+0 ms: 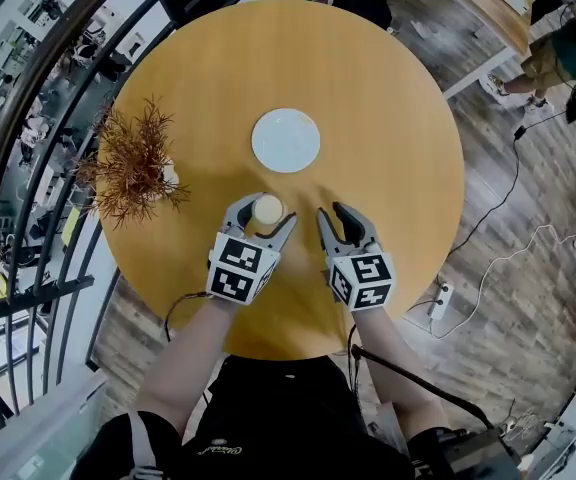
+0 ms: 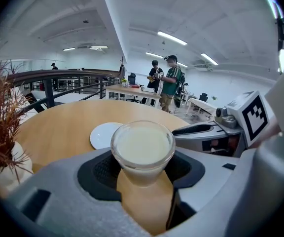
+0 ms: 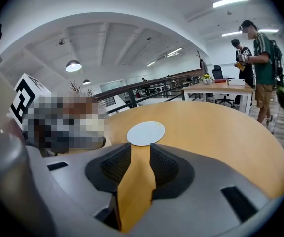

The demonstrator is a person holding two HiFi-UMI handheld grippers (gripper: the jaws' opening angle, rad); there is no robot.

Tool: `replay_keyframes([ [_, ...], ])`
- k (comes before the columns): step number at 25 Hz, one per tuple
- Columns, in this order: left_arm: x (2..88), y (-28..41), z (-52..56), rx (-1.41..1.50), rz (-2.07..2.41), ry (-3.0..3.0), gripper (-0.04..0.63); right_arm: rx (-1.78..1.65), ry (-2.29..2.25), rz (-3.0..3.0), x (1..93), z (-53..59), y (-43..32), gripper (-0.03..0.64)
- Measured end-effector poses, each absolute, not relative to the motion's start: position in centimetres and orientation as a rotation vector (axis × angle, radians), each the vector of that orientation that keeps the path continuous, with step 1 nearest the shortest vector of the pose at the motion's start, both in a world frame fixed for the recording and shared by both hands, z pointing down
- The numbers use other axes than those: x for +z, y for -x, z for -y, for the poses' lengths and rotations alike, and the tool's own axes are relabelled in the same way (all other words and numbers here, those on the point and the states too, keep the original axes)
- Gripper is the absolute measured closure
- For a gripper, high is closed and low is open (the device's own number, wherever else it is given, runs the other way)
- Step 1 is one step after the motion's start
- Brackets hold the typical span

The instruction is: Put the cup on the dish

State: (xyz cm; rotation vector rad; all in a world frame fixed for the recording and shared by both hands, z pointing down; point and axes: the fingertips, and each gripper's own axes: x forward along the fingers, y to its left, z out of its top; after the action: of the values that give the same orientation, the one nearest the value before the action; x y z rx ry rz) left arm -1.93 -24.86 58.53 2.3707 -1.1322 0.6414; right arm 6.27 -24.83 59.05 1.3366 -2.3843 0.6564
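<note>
A small clear cup (image 1: 267, 208) of creamy white liquid stands between the jaws of my left gripper (image 1: 264, 216). In the left gripper view both pads press against the cup (image 2: 142, 147). I cannot tell whether it rests on the round wooden table (image 1: 388, 118) or hangs just above it. The white dish (image 1: 285, 140) lies empty a short way beyond the cup, towards the table's middle, and shows as the dish (image 2: 104, 135) in the left gripper view. My right gripper (image 1: 329, 210) hovers to the right of the cup, open and empty, pointing at the dish (image 3: 145, 133).
A dried reddish plant in a white vase (image 1: 133, 168) stands at the table's left edge, close to my left gripper. A dark railing (image 1: 28, 168) curves round the left side. Cables (image 1: 508, 238) lie on the floor to the right. People (image 3: 260, 63) stand by a far table.
</note>
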Motion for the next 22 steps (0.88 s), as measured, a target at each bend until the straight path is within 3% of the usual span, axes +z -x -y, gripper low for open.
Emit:
replay_keyframes([
  [22, 62.8, 1.4, 39.5, 0.757, 1.243, -2.347, 0.339, 0.710, -1.346, 2.325, 61.7, 25.7, -8.8, 0.508],
])
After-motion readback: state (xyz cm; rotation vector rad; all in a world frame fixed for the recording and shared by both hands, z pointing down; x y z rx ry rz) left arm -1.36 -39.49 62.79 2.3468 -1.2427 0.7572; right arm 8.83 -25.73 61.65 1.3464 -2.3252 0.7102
